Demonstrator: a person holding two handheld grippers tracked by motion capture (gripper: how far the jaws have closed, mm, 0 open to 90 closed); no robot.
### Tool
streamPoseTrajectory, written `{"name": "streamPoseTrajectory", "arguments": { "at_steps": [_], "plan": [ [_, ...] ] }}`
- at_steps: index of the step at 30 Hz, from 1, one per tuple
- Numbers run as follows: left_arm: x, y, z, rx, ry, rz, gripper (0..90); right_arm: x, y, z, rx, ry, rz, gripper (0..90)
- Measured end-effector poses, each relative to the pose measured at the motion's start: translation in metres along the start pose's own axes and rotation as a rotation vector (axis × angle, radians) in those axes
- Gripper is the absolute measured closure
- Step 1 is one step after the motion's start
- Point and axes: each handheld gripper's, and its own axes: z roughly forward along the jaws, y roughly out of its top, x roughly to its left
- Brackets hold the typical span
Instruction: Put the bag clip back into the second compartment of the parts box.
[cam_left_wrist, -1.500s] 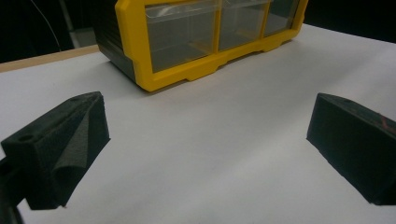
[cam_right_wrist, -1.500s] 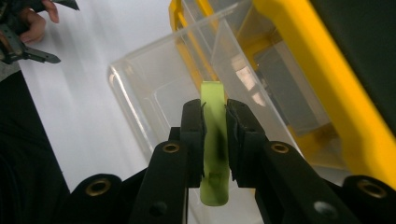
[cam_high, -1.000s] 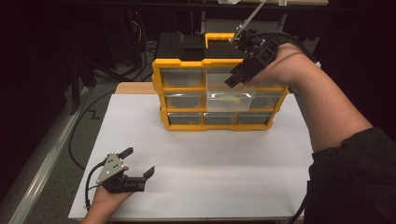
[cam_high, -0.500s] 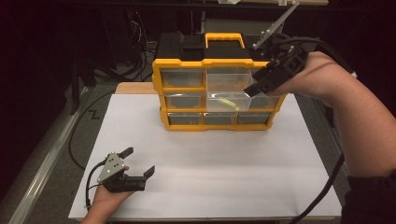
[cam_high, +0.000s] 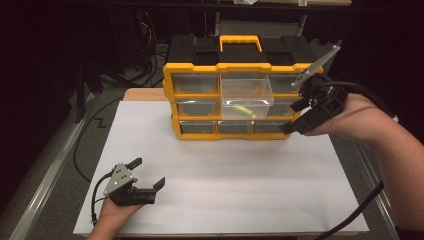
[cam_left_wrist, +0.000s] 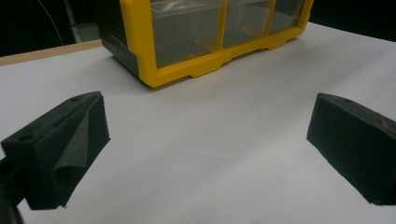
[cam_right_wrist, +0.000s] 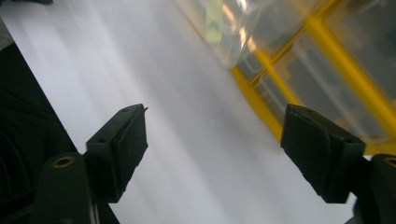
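The middle drawer (cam_high: 246, 95) juts well out of the organizer (cam_high: 240, 90), a green item (cam_high: 243, 109) inside. The right gripper (cam_high: 295, 116), just beside it, and the left gripper (cam_high: 147, 172), resting near, gape empty. A careless nudge could tip the drawer out

Motion blur smears the yellow organizer (cam_right_wrist: 299, 60) in the right gripper view.

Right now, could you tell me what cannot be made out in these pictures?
- Yellow-green item in the pulled-out drawer: too small in the high view, blurred in the right gripper view.
- Contents of the closed drawers: dim behind glare, high view.
- Organizer top: cut off by the upper edge, left gripper view.
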Motion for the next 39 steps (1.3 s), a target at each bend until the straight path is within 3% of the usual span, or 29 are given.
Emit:
{"name": "streamPoseTrajectory", "arguments": {
  "at_steps": [12,28,33,36,39],
  "plan": [
    [0.000,0.000,0.000,0.007,0.003,-0.001,0.4,0.004,-0.045,0.069,0.071,-0.007,0.060,0.0],
    [0.002,-0.001,0.000,0.010,0.010,-0.010,0.4,0.012,-0.096,0.180,0.165,0.026,0.109,0.0],
    [0.003,-0.001,0.000,0.010,0.011,-0.011,0.4,0.014,-0.112,0.203,0.111,0.030,0.140,0.0],
    [0.003,-0.001,0.001,0.013,0.010,-0.016,0.4,0.014,-0.124,0.210,-0.002,0.046,0.181,0.0],
    [0.003,-0.001,0.001,0.015,0.007,-0.018,0.4,0.018,-0.134,0.215,-0.091,0.028,0.201,0.0]
  ]
}}
